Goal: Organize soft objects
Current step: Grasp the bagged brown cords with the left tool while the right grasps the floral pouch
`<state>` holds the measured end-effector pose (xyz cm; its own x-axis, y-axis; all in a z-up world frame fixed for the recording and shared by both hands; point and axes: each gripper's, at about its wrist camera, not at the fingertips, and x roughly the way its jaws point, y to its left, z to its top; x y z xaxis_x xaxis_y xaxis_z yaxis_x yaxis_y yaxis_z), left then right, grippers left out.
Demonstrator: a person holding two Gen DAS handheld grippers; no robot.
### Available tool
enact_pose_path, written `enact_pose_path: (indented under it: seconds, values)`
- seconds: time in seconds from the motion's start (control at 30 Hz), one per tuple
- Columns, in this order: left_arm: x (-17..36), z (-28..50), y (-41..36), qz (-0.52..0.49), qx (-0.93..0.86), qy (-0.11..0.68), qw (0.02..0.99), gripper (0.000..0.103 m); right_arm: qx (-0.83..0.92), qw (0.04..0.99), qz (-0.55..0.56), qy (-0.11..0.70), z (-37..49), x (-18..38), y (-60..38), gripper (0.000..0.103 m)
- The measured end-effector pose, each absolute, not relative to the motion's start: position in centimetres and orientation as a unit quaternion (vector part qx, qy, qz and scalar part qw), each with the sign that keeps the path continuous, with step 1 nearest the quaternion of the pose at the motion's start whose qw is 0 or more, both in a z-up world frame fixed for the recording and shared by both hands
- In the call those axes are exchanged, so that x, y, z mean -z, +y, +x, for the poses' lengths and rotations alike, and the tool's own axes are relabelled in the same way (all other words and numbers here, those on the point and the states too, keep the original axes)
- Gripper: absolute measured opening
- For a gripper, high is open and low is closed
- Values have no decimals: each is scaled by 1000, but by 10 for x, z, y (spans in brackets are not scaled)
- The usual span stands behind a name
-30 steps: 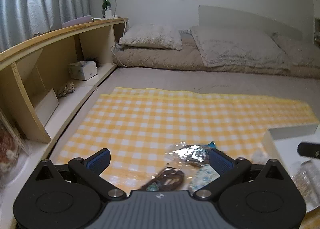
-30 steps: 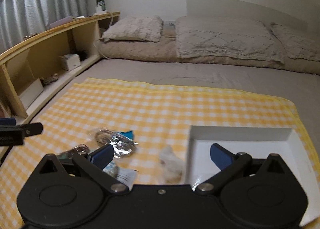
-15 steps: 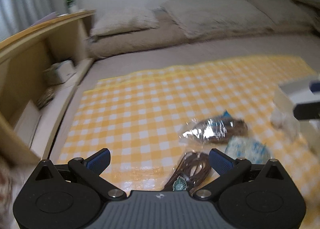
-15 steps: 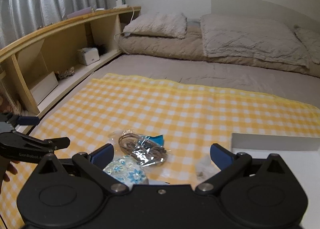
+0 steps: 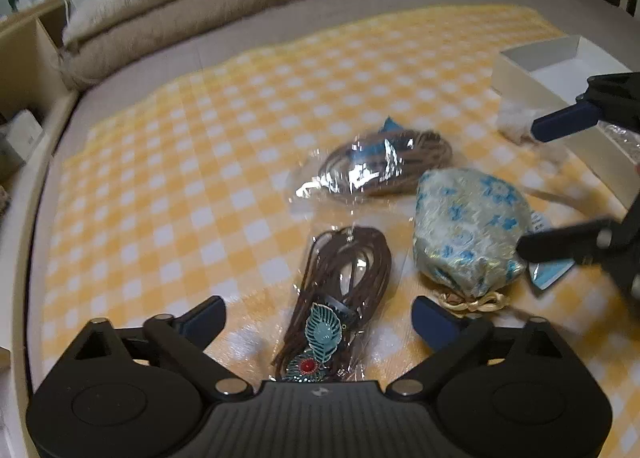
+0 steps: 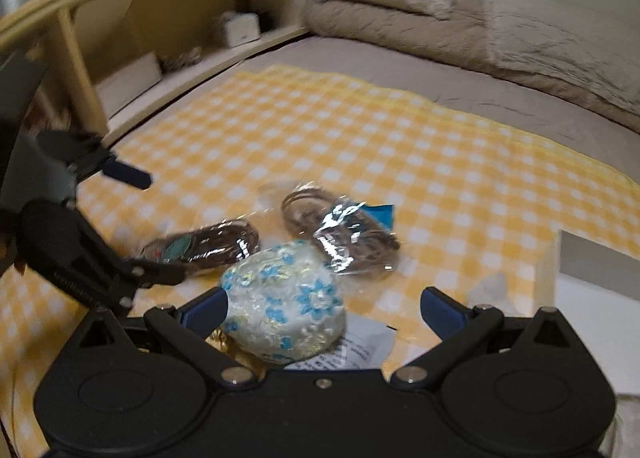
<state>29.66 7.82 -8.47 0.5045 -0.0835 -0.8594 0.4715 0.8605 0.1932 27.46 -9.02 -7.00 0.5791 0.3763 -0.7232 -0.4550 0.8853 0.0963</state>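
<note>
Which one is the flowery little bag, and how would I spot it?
Find the yellow checked cloth on the bed. Near its front edge lie three small things beside a white box. The pouch is the round, puffy one with blue flowers and a gold tie; its two neighbours are flat clear packets of brown cord.

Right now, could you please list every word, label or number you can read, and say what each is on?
No text can be read.
Paper slip under the flowered pouch: printed lines, too small and blurred.
Left gripper arm: raised lettering, blurred.
</note>
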Motion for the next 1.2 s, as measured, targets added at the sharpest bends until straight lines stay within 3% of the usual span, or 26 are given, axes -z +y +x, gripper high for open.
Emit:
enact_pose_path:
  seconds: [0.37,0.57,0.63,0.73,0.87,0.97,1.2]
  values:
    - [99,318,93,177,163,502,831,88,-252,868,-77,422,298,95,-63,103]
    - [102,323,93,153,160,513,830,71,-254,850,-64,456,305,100,-74,103]
    - [99,322,92,147,159,511,832,61,-257,848,-61,459,305,100,-73,95]
    - [98,321,90,144,150,509,835,56,-272,845,-66,456,302,96,-70,81]
    - [96,323,84,141,137,504,841,47,-276,847,-79,449,298,92,-68,73]
    - [92,319,86,128,125,503,846,42,-275,848,-70,448,298,86,-71,61]
    - [77,306,90,102,103,491,859,41,-274,854,-64,437,292,72,-80,55]
